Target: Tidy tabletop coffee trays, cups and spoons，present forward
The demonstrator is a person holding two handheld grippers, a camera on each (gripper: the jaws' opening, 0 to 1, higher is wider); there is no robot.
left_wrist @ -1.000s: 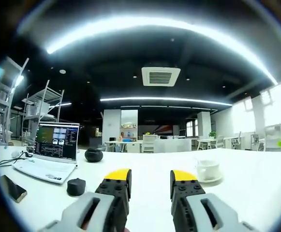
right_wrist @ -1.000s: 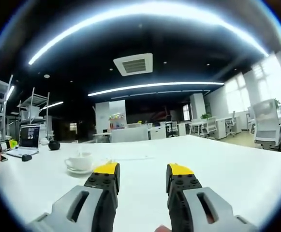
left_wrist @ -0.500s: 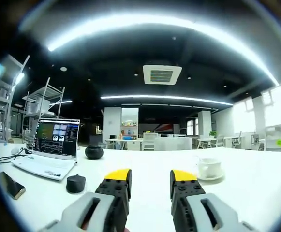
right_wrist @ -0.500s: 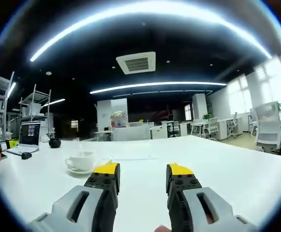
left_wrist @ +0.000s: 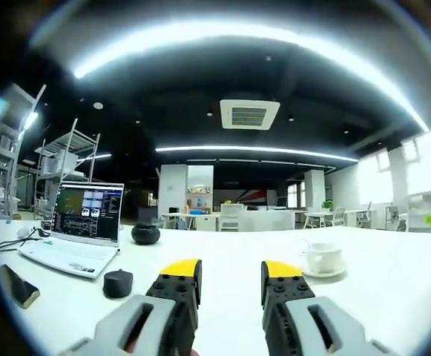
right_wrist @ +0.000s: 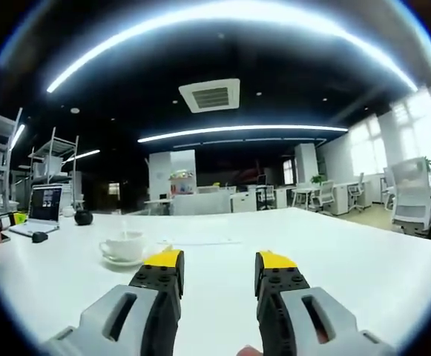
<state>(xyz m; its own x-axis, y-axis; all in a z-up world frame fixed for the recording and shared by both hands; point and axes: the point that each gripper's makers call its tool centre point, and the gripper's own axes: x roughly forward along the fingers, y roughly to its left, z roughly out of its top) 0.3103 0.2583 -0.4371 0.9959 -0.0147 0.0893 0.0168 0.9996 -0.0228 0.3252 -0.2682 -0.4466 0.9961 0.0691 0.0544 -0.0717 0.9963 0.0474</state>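
Observation:
A white coffee cup (left_wrist: pixel 323 257) stands on a white saucer (left_wrist: pixel 324 273) on the white table (left_wrist: pixel 222 252), to the right of and beyond my left gripper (left_wrist: pixel 230 268), which is open with nothing between its yellow-tipped jaws. In the right gripper view the same cup (right_wrist: pixel 123 245) on its saucer (right_wrist: pixel 122 261) sits left of and beyond my right gripper (right_wrist: pixel 219 259), also open and empty. A spoon handle seems to rest on the saucer beside the cup; it is too small to be sure. Both grippers hover low over the tabletop.
An open laptop (left_wrist: pixel 78 230) stands at the left with cables beside it. A black round object (left_wrist: pixel 145 234) lies behind it, a small black puck (left_wrist: pixel 117 283) nearer, and a phone (left_wrist: pixel 18 286) at the table's left edge. Office desks and chairs (right_wrist: pixel 412 196) fill the background.
Both views have shifted very slightly; the cup, saucer and grippers keep their places and both grippers stay open.

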